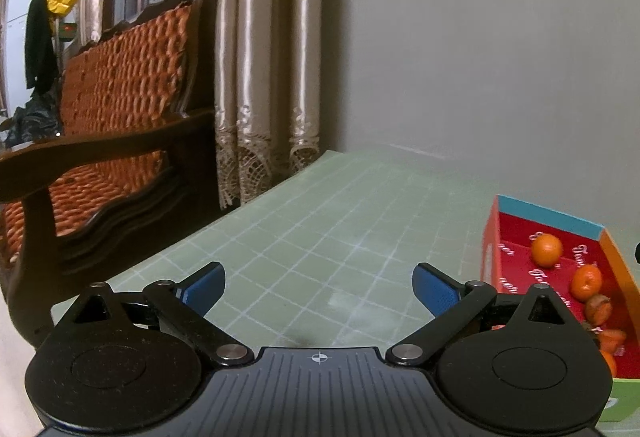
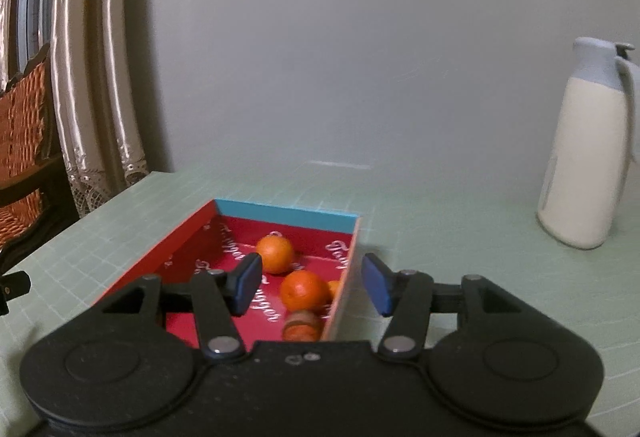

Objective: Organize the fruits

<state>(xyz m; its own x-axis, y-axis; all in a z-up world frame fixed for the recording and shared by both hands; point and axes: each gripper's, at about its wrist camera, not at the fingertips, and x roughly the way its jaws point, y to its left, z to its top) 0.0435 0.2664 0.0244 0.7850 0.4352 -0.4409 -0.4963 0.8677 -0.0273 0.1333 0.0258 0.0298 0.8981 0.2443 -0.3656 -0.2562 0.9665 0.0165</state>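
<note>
A shallow red box with a blue far wall lies on the green grid mat, and several oranges rest inside it, such as one orange near the back and another orange in front of it. My right gripper hovers above the box's near right wall, open, with nothing pressed between its blue pads. In the left wrist view the same box sits at the right edge with oranges in it. My left gripper is open above bare mat, to the left of the box.
A cream jug with a grey lid stands on the mat at the far right. A wooden sofa with an orange cushion and beige curtains border the table's left side. A grey wall runs behind.
</note>
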